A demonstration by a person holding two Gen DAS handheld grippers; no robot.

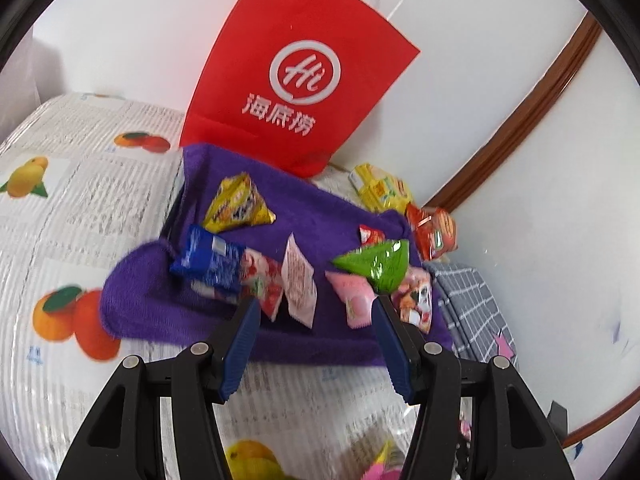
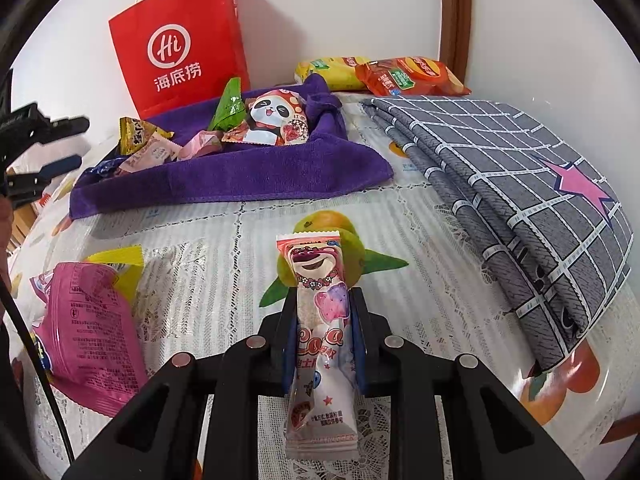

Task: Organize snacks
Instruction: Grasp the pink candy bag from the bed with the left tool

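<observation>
With the right claw (image 2: pixel 323 312) clamped on the pink bear-print snack stick (image 2: pixel 320 320), carry it level onto the purple terry towel (image 2: pixel 240 176), beside the gaping, empty left claw (image 1: pixel 312 312).

The table (image 2: pixel 420 216) has a white cover with pictures of oranges on it; a purple towel (image 2: pixel 240 176) lies on it near the back; a red paper bag (image 2: pixel 180 40) stands behind the towel by the wall; a folded gray checked cloth (image 2: pixel 520 184) lies on the right side; a pink packet (image 2: pixel 92 332) and a yellow packet (image 2: pixel 120 260) lie at the left; yellow chips (image 2: pixel 332 72) and orange chips (image 2: pixel 412 76) rest at the back.
</observation>
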